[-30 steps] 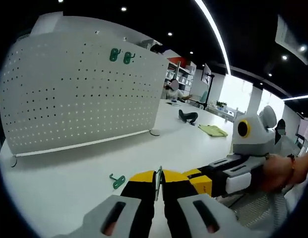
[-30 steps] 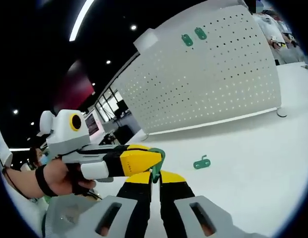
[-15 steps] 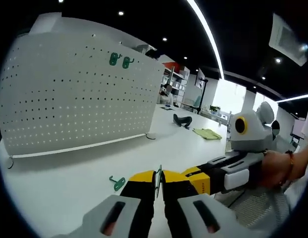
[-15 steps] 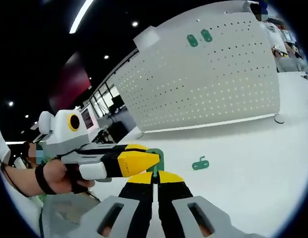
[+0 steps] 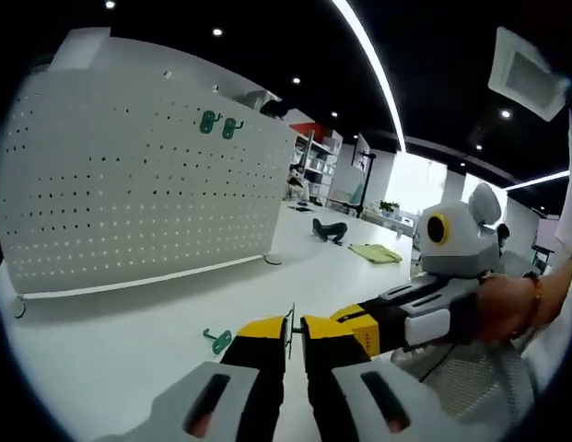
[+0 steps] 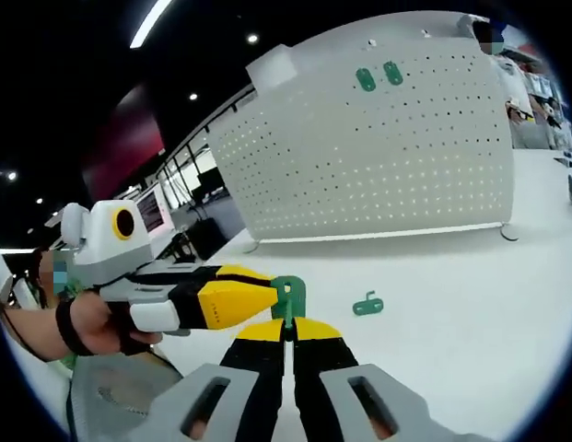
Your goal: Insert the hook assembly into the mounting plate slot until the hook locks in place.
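The white pegboard [image 5: 147,184] [image 6: 378,157] stands upright on the table, with two green hooks [image 5: 219,123] [image 6: 379,76] hung near its top. A loose green hook [image 5: 216,341] [image 6: 367,304] lies flat on the table in front of it. Both grippers meet on a third green hook [image 6: 288,296], which is a thin edge-on sliver [image 5: 291,324] in the left gripper view. My right gripper [image 6: 287,330] [image 5: 352,324] is shut on its stem. My left gripper [image 5: 294,330] [image 6: 267,296] pinches it from the side with its jaws nearly closed.
The white table [image 5: 129,313] [image 6: 470,304] spreads out in front of the board. A dark object [image 5: 327,228] and a yellow-green cloth [image 5: 376,252] lie far back. A person's hand [image 5: 507,308] [image 6: 83,327] holds each gripper. Shelves and desks stand behind.
Both views have shifted slightly with the hands. In the right gripper view more of the held hook's green plate shows past the left gripper's tip. The loose hook and the board have not moved.
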A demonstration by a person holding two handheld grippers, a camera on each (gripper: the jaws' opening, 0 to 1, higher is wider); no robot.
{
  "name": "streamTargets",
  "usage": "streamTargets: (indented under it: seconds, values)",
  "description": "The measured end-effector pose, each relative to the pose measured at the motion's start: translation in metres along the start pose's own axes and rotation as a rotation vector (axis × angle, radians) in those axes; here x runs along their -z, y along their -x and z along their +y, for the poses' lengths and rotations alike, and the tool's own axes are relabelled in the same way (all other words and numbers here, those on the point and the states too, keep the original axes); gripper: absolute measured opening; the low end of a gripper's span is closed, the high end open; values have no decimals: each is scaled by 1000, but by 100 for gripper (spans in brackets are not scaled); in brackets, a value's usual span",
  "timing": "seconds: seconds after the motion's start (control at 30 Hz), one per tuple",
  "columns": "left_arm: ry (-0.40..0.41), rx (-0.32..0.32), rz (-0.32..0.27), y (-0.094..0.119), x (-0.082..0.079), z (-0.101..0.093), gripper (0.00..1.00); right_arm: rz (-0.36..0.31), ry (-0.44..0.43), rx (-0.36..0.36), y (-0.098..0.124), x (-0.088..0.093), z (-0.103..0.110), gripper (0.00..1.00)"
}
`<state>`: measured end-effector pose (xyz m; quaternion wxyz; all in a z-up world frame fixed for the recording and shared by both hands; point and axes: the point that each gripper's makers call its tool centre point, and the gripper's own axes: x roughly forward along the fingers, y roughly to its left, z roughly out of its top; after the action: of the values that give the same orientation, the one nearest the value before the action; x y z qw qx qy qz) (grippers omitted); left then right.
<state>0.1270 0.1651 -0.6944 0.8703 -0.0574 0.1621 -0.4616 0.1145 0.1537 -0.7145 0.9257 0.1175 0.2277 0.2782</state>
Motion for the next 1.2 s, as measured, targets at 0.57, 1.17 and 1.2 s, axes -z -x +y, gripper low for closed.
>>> streamTargets:
  seconds: [0.57, 1.17, 1.2]
  values:
    - [-55, 44, -18, 38, 3, -4, 21, -42, 60, 88, 3, -27, 7, 1]
    - [-134, 79, -18, 64, -7, -12, 40, -120, 100, 166, -4, -82, -2, 1]
    - [-152, 78, -38, 66, -13, -13, 41, -123, 93, 152, -6, -85, 0, 1]
